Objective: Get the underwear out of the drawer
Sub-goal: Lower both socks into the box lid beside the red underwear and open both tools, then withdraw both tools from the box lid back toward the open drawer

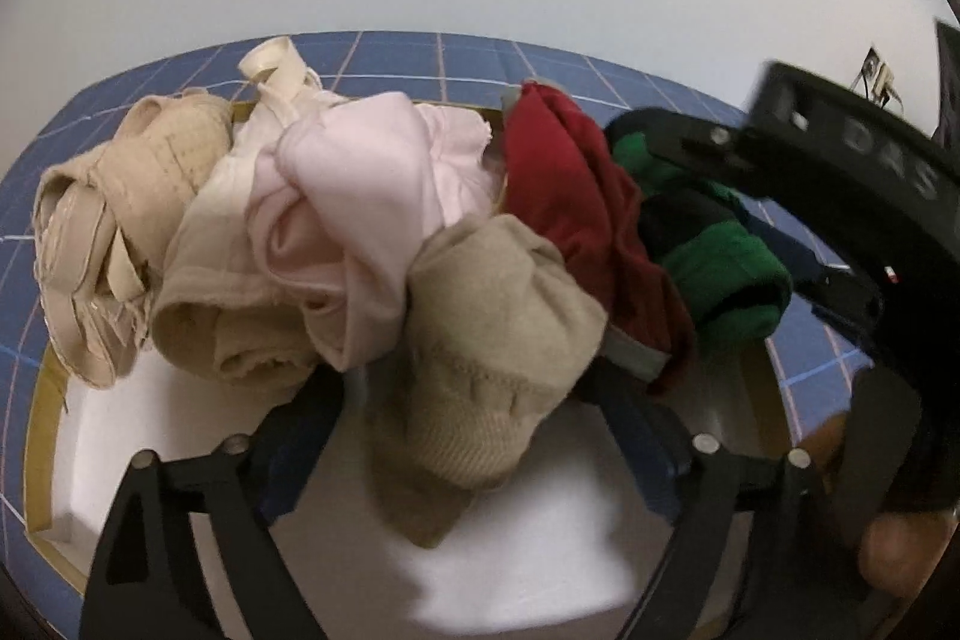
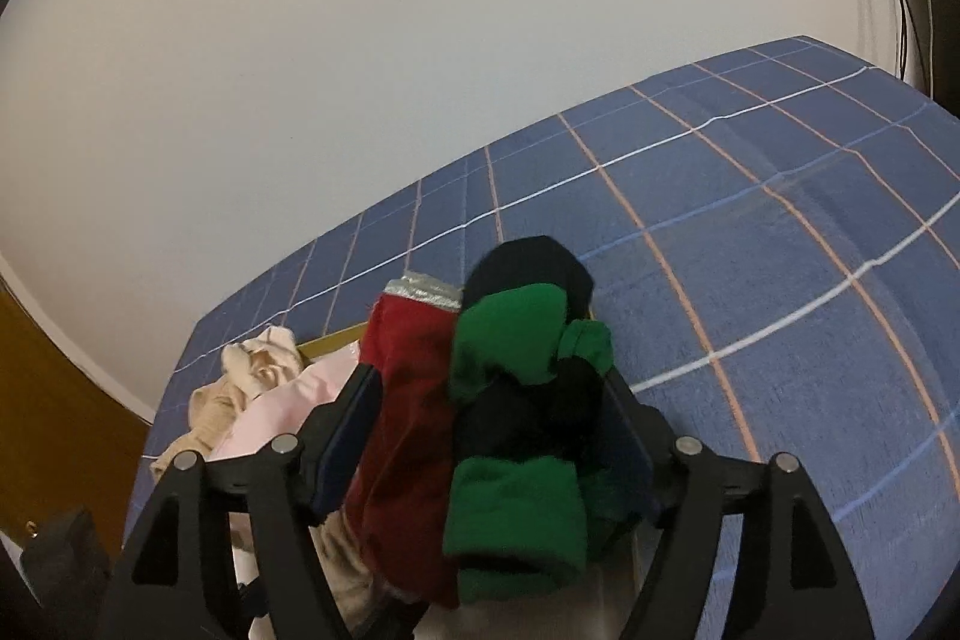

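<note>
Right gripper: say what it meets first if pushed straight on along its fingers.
Probably the green and black garment, which lies between the open fingers of the right gripper, with the red garment beside it. Depth is hard to judge in this view.

Left tool (image 1: 480,436) black struts, silver round screws, right tool (image 2: 486,436) alike, white lettering

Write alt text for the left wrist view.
The left gripper, jaws wide, straddles a beige knit garment in a heap of pale pink, dark red and green-and-black underwear over a white, gold-rimmed drawer on blue checked cloth.
</note>
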Available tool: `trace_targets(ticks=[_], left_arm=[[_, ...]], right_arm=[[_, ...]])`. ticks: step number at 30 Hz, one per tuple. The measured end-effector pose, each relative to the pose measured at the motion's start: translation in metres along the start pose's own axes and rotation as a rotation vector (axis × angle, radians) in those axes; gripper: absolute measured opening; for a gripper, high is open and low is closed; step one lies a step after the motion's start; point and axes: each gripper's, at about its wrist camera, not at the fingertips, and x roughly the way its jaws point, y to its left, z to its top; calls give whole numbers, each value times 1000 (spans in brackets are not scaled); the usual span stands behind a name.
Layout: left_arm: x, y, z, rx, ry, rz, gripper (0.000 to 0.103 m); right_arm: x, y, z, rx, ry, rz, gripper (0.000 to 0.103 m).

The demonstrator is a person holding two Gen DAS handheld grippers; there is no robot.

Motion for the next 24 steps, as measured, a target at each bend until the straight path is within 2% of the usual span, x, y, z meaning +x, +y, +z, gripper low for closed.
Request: trace_targets(ticks=[2, 5, 7, 10, 12, 17, 24], left_arm=[[1, 0, -1, 3, 7, 3, 90], [-1, -1, -9, 13, 1, 16, 97], [-7, -5, -17, 45, -43, 52, 97], [-21, -11, -25, 106, -112, 143, 97], [-35, -10, -30, 113, -168, 178, 97], [-53, 1, -45, 98, -215, 188, 101], [-67, 17, -63, 67, -221, 186, 101]], right_arm=[[-6, 3, -4, -26, 3, 4, 74], [-21, 4, -11, -49, -20, 7, 74], [-34, 7, -17, -70, -53, 0, 74], [-53, 14, -28, -132, -108, -19, 74], [-66, 18, -37, -166, -147, -27, 74], [-89, 21, -52, -200, -214, -29, 74], [-106, 22, -76, -218, -215, -20, 74]])
